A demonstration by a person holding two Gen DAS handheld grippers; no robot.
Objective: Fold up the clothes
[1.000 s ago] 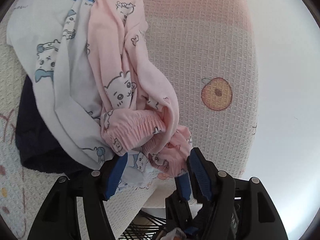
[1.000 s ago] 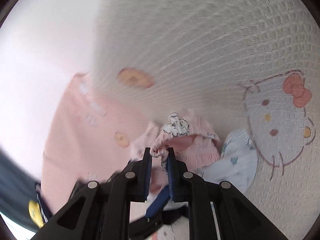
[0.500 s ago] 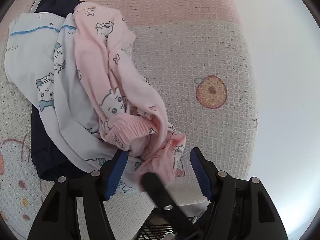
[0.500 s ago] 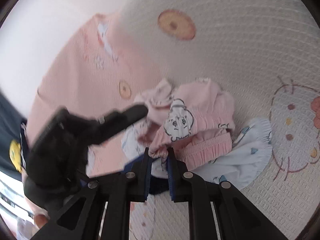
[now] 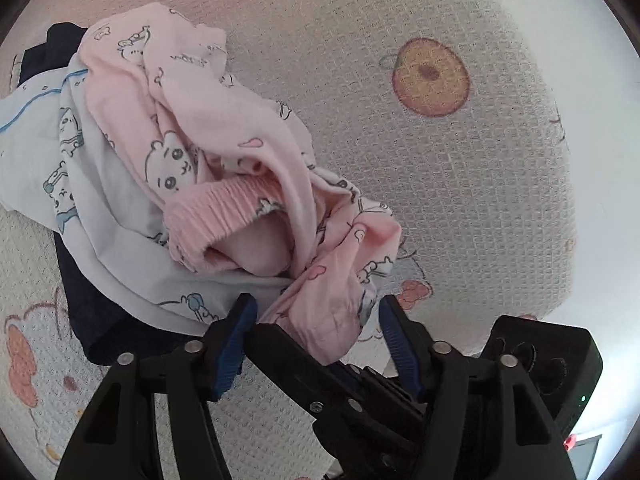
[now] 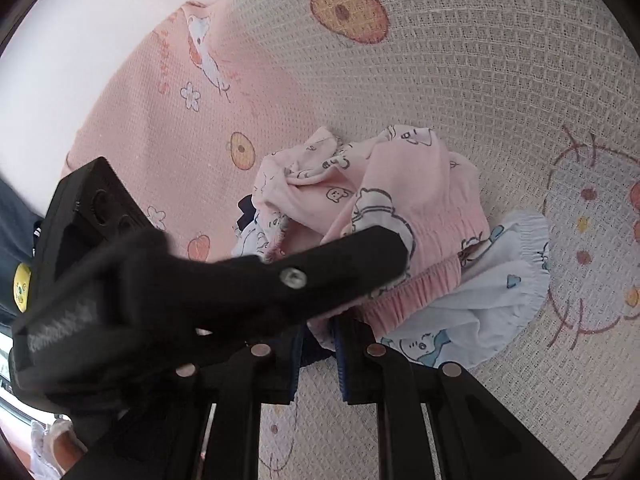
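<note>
Pink cotton printed with little cartoon animals makes up the one garment I am working on, the pink pyjama bottoms, crumpled on top of a pile of three pieces: under them lies one pale blue garment with blue figures, and under that one dark navy garment. All three rest on a waffle-weave blanket printed with round orange fruits and cartoon faces; what lies beneath the blanket I cannot tell. My two tongs meet at the near end of the pile. My right tongs are pressed nearly together and pinch a bunched fold of the pink fabric, close to its ribbed waistband. My left tongs are closing, their two blue pads standing either side of the pink bundle and of one black finger of the right tongs; the pads do not yet press on the cloth. In the right wrist view the body of the left tongs crosses the lower left in front of the pile.
</note>
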